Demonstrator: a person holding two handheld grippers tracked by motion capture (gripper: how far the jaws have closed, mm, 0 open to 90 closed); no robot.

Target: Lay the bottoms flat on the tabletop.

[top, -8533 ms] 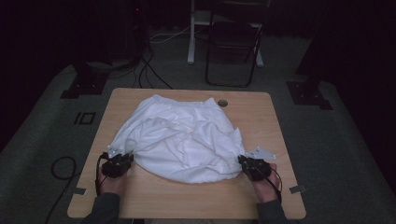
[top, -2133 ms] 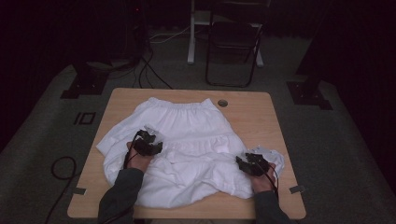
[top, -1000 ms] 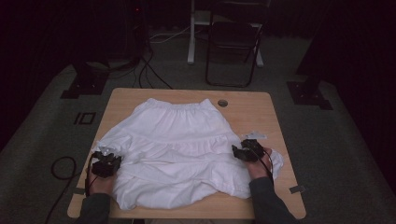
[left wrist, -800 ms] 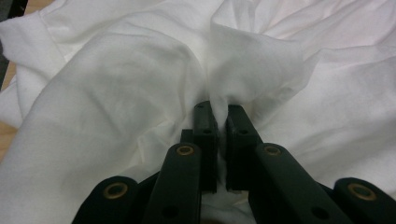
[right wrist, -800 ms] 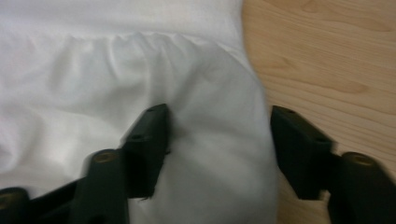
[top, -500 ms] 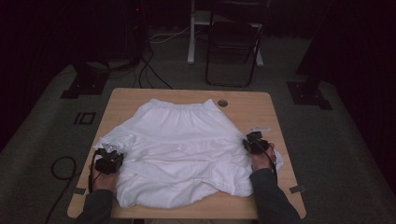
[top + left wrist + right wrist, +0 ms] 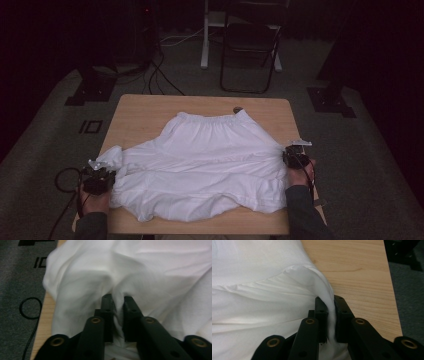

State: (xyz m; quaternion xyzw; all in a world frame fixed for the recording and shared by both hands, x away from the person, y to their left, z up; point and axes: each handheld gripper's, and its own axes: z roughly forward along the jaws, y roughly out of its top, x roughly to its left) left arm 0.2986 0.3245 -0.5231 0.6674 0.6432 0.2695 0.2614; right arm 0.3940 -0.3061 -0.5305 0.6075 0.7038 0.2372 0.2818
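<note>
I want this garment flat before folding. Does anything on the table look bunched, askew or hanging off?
Yes. The white garment is bunched into a lump at its left corner, beside the left tongs. Long creases cross its middle, and its near hem lies uneven along the table front edge.

No readable text, label, brand or number appears anywhere; the black markings on the grey carpet floor [image 7: 37,262] stay illegible.

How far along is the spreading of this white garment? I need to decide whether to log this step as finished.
Done: the white garment lies mostly flat on the table, waistband at the far edge. In hand: the left gripper and right gripper pinch fabric at its two sides; the left's jaws have just been opening. Left: the bunched left corner and hem creases.
</note>
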